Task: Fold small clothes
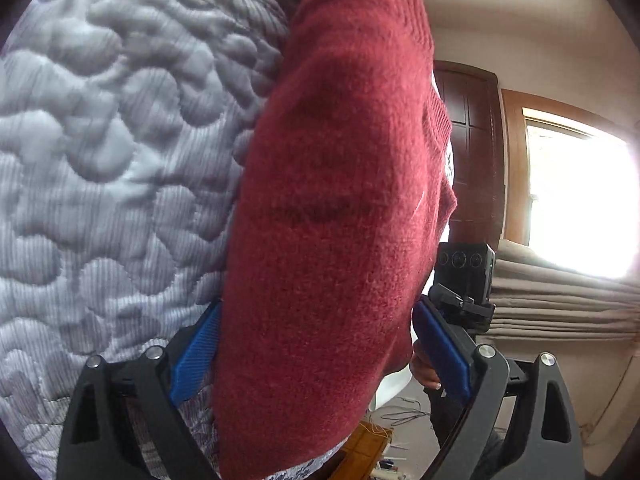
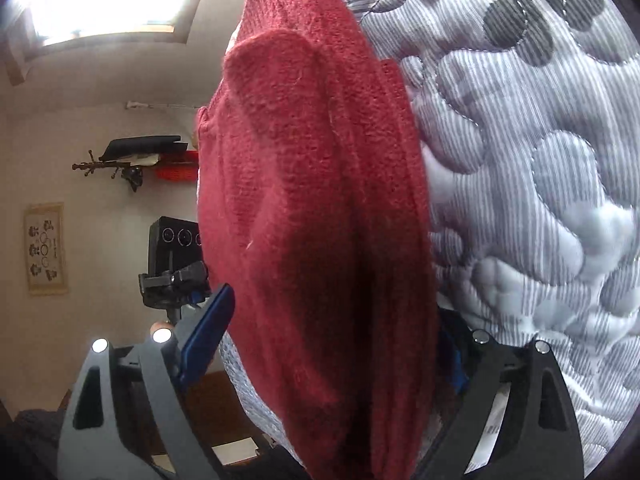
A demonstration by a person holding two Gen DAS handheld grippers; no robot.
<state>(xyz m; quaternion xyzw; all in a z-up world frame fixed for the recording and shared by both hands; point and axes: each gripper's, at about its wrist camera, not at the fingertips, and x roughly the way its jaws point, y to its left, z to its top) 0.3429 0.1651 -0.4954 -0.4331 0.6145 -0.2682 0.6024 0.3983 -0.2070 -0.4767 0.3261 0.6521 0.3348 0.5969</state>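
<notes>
Quilt (image 1: 100, 160) under red sweater (image 1: 340, 200); each hand-held gripper's grasp cannot be told.

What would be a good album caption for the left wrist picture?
A red knitted garment fills the gap between the left gripper and its blue pads, beside a grey quilted bedspread.

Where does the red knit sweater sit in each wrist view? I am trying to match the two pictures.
Left wrist: red knit sweater fills the centre, top to bottom, between the blue pads.
Right wrist: sweater fills the centre, likewise top to bottom.
Shared landmark: grey quilted bedspread, left in the left view, right in the right view.
</notes>
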